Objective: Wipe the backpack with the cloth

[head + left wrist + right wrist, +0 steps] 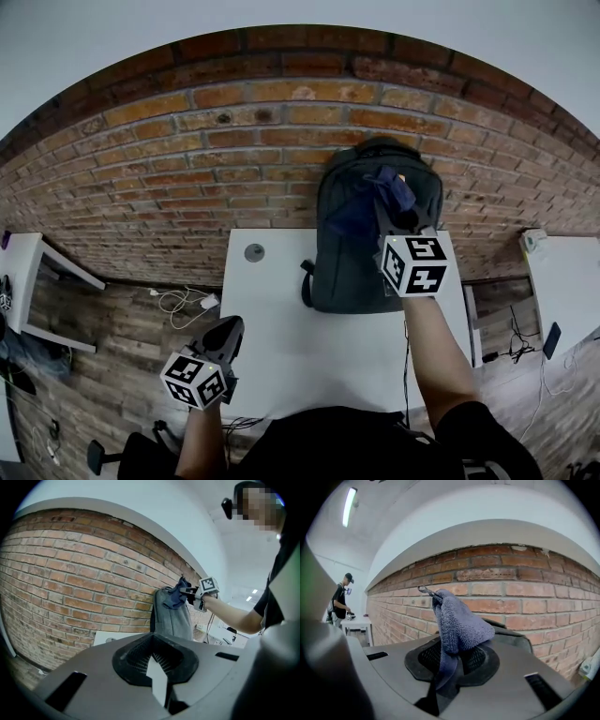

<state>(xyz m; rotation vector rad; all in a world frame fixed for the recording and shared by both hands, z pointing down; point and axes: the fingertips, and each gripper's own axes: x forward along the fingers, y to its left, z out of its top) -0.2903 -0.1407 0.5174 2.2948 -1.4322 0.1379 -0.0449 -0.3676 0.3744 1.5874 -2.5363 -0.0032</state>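
Holding cloth at top of backpack: R gripper is clamped on it, arm stretched across table from near edge.

R gripper view: jaws pinch a fold of the cloth. Cloth is blue, terry-like. Most of it bunches above the jaws and a thin tail hangs below. Dark rim of the pack shows just behind, brick wall beyond.

Backpack: dark grey, upright, at table's far edge, right of centre, back against the wall. Strap loop sticks out at its lower left side. Cloth touches the upper front of the pack, near the top; L gripper view shows it draped there.

L gripper: low, at table's near-left corner, well apart from the pack. Jaws together, nothing betw. them. Tips point toward the far edge.

Other items:
- grey disc set in the tabletop near the far-left corner
- white cable on wood floor, left of table
- 2nd white table at far left, 3rd at right
- R gripper view only: a person stands in the background beside a white table; too small for detail.
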